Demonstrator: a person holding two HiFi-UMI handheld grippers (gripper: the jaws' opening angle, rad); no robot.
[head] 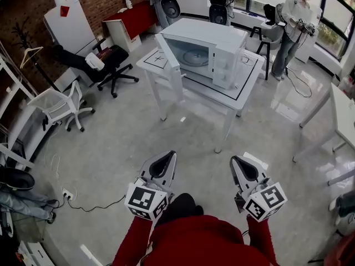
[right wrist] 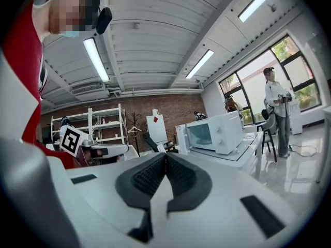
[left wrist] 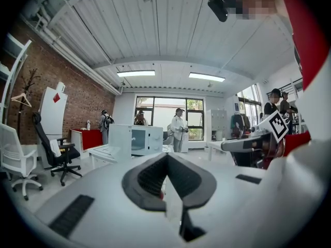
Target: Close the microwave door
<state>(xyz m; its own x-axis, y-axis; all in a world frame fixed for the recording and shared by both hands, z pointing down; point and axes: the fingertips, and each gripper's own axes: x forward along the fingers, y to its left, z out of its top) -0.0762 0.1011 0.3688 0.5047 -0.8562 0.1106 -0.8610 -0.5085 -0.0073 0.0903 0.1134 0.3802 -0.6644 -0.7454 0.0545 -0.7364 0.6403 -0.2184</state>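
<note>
Left tool (head: 168, 156) & right tool (head: 235, 160) are being held pressed together, empty, well apart from microwave (head: 213, 51) w/ open door (head: 168, 53): probably for pushing, not gripping.

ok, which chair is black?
The black chair left of the table, white cloth on it; the white chair and the grey chair by the person aren't.

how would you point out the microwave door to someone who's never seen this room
Find the white table in the middle of the room, with a white microwave on it. The microwave door is the flat white panel swung wide open from the oven's left edge in the head view, unlike the fixed knob panel at the right.
</note>
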